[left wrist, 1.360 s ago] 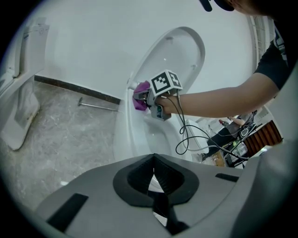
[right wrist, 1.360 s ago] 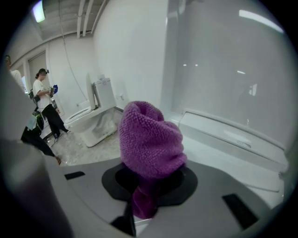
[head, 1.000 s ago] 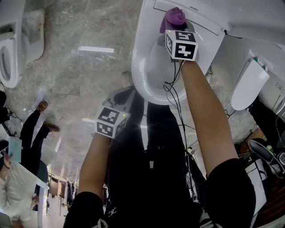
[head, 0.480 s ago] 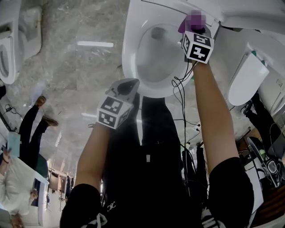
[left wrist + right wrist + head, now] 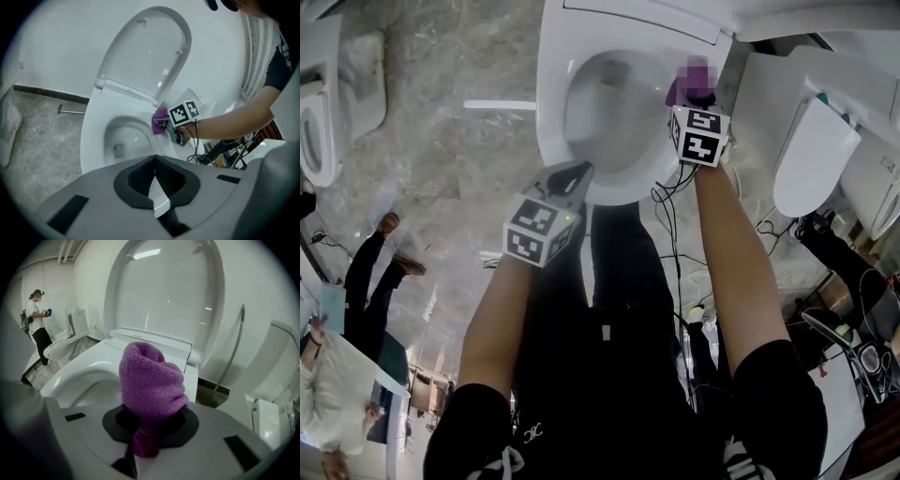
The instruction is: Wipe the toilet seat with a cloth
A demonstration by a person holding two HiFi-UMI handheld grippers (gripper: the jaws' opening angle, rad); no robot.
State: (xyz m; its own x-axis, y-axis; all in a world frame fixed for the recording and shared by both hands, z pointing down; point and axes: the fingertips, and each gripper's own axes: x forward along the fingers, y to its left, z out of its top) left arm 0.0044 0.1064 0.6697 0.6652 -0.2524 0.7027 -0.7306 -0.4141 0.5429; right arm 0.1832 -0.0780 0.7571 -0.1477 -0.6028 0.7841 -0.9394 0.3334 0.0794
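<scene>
the purple cloth (image 5: 150, 385), a chunky knitted wad, is clamped in the right gripper (image 5: 145, 441) at the right side of the glossy white oval toilet seat (image 5: 551, 141). the left gripper (image 5: 154, 187) is closed on nothing, over the front rim. a second ago the cloth sat at the seat's back, by the hinge

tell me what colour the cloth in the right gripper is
Purple cloth, a knitted texture, clearest in the right gripper view.

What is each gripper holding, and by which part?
The right gripper grips the purple cloth by its bunched lower end; the left gripper is shut, holding nothing.
</scene>
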